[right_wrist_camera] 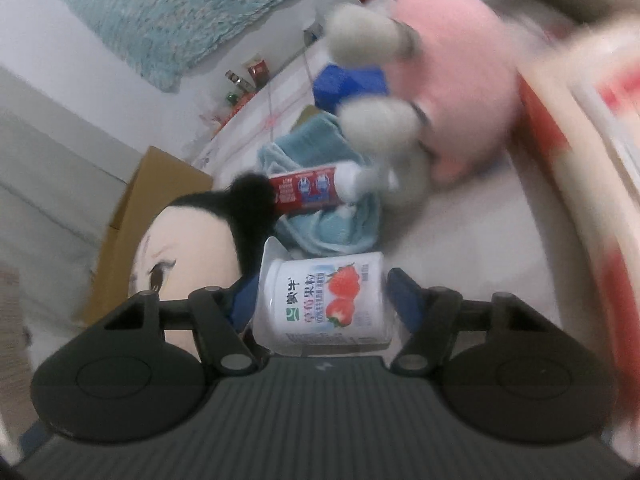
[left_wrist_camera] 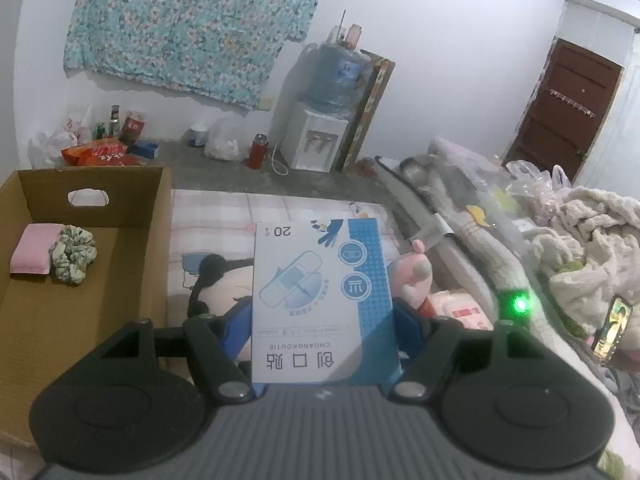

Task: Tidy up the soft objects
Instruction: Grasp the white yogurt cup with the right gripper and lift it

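Cardboard box (left_wrist_camera: pixel 86 216) first, at the far left of my left view: a pink sponge pad (left_wrist_camera: pixel 34 249) and a green-white scrunchie (left_wrist_camera: pixel 73 254) lie side by side against its back wall. Both look feather-light and squashy, so any pinch would do.

Just right of the box, my left gripper (left_wrist_camera: pixel 326 312) is clamped on a flat plaster carton (left_wrist_camera: pixel 322 300), blue and white, printed upside down from where I sit. It's stiff card and light, so hardly a soft thing; I judge it belongs apart from the box.

Behind the carton, on the bed (left_wrist_camera: pixel 224 212) beside the box, the black-haired plush doll (left_wrist_camera: pixel 218 288) shows, then the pink plush (left_wrist_camera: pixel 412 276) with grey tips further right. Both should be light and yielding; I'd take them by the bulk of the body.

My right gripper (right_wrist_camera: pixel 322 300) is closed on a strawberry yogurt cup (right_wrist_camera: pixel 324 300), thin plastic, easy to crush. Beyond it lie a blue towel (right_wrist_camera: pixel 320 220) and a red tube (right_wrist_camera: pixel 308 191), much of that view blurred.
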Motion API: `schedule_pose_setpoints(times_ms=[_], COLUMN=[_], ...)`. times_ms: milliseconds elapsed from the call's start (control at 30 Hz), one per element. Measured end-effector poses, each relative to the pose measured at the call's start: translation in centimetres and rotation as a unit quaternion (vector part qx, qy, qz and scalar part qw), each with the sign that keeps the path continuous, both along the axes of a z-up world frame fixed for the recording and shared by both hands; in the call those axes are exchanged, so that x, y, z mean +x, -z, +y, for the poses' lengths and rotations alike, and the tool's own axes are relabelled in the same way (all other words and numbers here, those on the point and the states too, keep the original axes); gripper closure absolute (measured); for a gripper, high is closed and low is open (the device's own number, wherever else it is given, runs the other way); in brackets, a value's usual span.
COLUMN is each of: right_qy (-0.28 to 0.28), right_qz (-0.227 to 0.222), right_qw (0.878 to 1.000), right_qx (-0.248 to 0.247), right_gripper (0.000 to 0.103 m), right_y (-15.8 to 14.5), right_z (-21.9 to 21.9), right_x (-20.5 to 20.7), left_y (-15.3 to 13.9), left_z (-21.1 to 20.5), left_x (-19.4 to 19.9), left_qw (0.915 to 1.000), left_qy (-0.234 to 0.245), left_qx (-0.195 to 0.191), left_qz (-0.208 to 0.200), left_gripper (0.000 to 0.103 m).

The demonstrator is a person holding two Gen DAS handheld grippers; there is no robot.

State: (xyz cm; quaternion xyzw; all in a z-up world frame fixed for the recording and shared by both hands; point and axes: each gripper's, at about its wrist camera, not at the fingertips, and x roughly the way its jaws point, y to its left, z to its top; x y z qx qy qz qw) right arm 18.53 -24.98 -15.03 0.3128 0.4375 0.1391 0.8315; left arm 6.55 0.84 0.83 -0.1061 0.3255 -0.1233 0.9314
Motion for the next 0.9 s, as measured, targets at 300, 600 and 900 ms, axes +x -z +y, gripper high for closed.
schedule_pose_setpoints(times_ms=[300, 600, 900], right_qy=[0.022, 0.062, 0.023], right_qz=[0.047, -0.005, -0.067], right_qw=[0.995, 0.998, 0.982], right_qx=[0.088, -0.018, -0.176], right_gripper=[0.032, 0.028, 0.014], right_y=[1.4, -1.3, -3.2], right_z=[-2.2, -4.6, -1.4], right_x=[-7.2, -10.9, -11.0], left_y=[-0.6, -0.8, -0.8], left_z=[-0.5, -0.3, 0.5], left_x=[-1.8, -3.1, -3.9], left_qw=[0.9999, 0.9999, 0.9999], left_qy=[0.011, 0.008, -0.008], left_qx=[-0.008, -0.009, -0.004], left_qz=[-0.009, -0.011, -0.008], left_gripper=[0.030, 0.030, 0.030])
